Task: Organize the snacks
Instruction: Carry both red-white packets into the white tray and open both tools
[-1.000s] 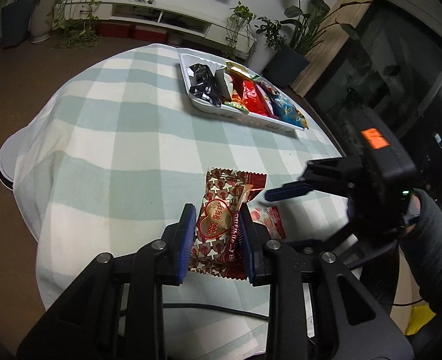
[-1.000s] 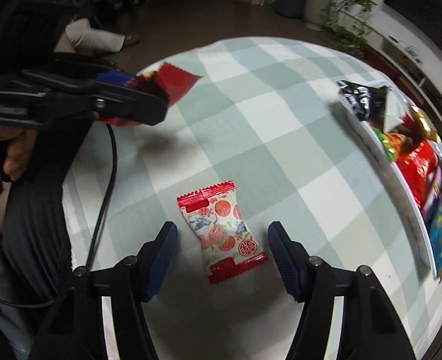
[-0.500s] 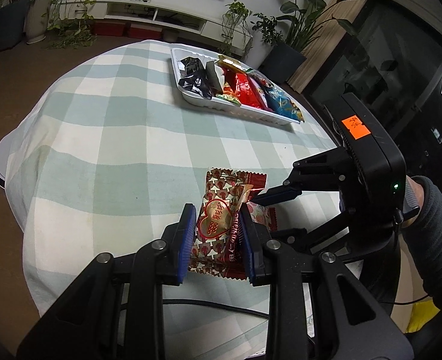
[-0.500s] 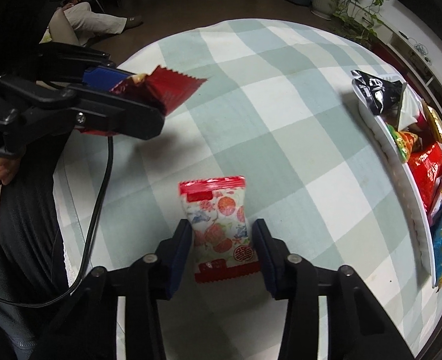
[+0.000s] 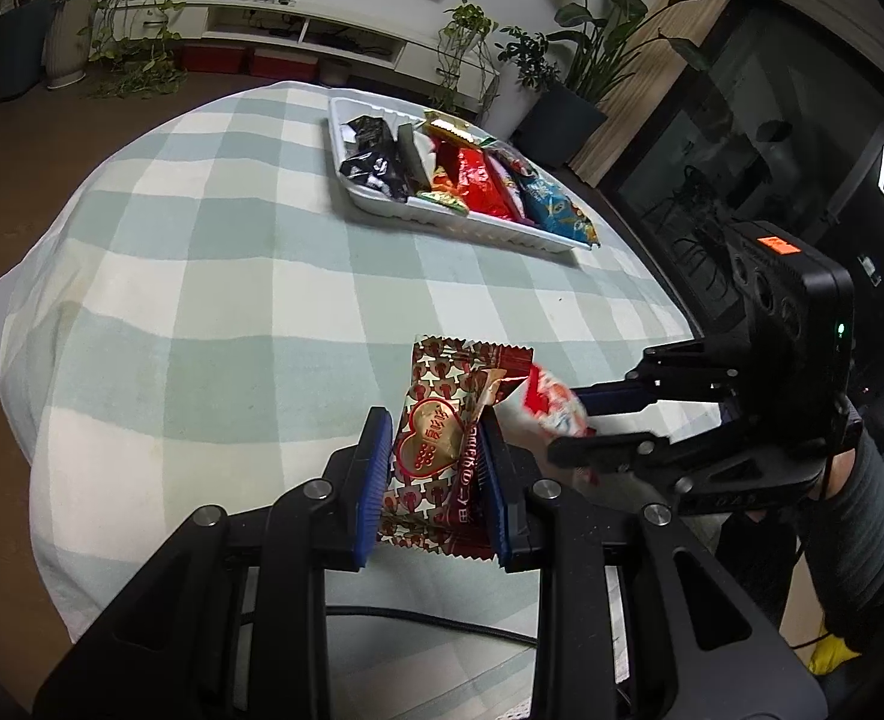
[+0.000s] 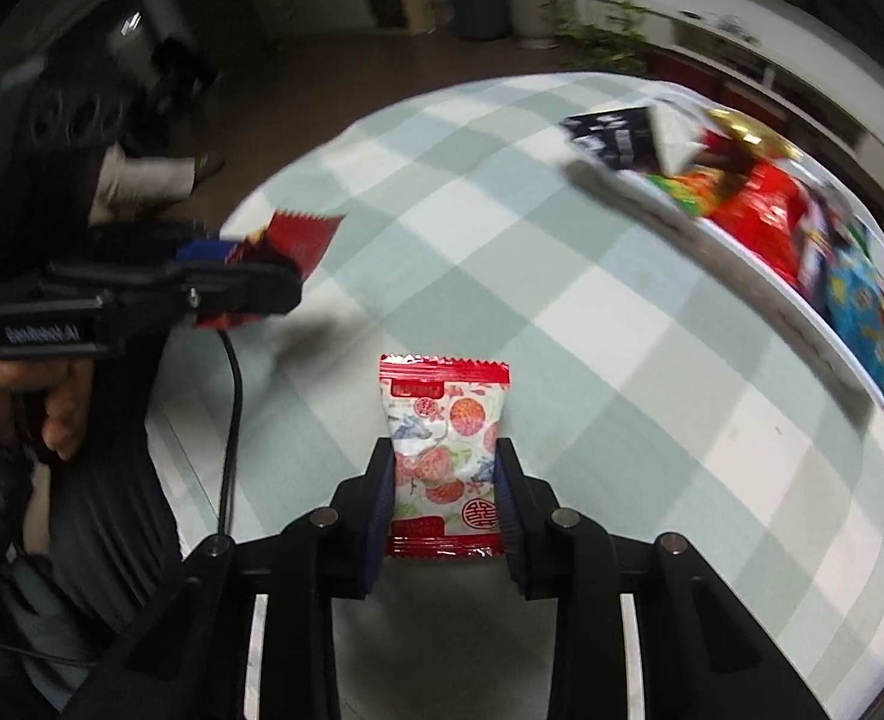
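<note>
**A:** Since a second ago, right tongs (image 6: 444, 483) went from spread around the white fruit-print packet (image 6: 444, 447) to clamped on it, and it's up off the cloth now. Left side hasn't changed.

**B:** Layout, big to small?

**A:** Bench (image 5: 214, 276), round, under a green-and-white check cloth. White tray (image 5: 442, 219) at the far side, full of packets: black ones at its left end, red in the middle, a blue one at the right end. Well apart from both tongs.

**B:** Left tongs?

**A:** Left tongs (image 5: 436, 474) pinching the dark red heart-print packet (image 5: 442, 438), blue pads on both sides, held above the near bench edge. Top of the wrapper sticks out past the fingertips.

**B:** And the right packet?

**A:** Upright between the pads, red crimped edge on top. In the left wrist view it sits just beside the heart-print one, blurred. Can't tell whether the two touch.

**B:** Anything else?

**A:** Black cable (image 6: 235, 420) hanging below the left tongs, over the bench edge.
</note>
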### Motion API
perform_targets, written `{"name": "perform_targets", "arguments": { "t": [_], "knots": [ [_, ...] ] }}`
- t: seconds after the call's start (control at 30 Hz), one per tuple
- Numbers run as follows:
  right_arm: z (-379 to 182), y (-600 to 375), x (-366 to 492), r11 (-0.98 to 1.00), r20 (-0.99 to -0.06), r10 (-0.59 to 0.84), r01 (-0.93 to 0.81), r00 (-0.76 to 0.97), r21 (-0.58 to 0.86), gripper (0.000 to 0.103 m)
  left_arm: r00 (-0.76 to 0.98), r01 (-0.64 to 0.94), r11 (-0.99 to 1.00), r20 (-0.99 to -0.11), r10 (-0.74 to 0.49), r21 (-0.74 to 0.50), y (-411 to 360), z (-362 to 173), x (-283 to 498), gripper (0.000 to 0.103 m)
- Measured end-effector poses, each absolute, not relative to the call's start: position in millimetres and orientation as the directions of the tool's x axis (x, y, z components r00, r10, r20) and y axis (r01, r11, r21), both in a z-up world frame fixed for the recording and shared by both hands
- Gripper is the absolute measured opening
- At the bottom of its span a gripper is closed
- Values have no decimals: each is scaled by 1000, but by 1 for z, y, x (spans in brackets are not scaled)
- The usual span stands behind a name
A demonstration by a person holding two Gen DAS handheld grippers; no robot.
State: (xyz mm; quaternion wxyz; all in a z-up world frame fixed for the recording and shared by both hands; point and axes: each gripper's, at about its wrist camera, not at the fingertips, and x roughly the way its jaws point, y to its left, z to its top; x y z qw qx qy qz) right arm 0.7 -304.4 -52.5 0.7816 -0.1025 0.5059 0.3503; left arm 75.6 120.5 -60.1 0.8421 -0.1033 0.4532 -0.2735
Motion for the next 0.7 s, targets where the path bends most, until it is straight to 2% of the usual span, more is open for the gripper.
{"name": "perform_targets", "arguments": {
  "t": [0.13, 0.37, 0.57, 0.7],
  "knots": [
    [-41, -347, 7, 809, -823, 466, -533, 325, 247, 33, 439, 400, 813, -690, -576, -423, 108, -47, 91, 26],
    [-5, -422, 51, 912, -778, 398, -298, 485, 281, 33, 489, 462, 806, -651, -580, -371, 80, 1, 151, 26],
    [31, -444, 94, 927, -737, 374, -252, 563, 278, 33, 527, 474, 823, -648, -550, -312, 55, 33, 222, 26],
    [37, -436, 133, 924, -728, 381, -258, 570, 281, 34, 534, 444, 850, -679, -504, -282, 42, 30, 276, 26]
  ]
}}
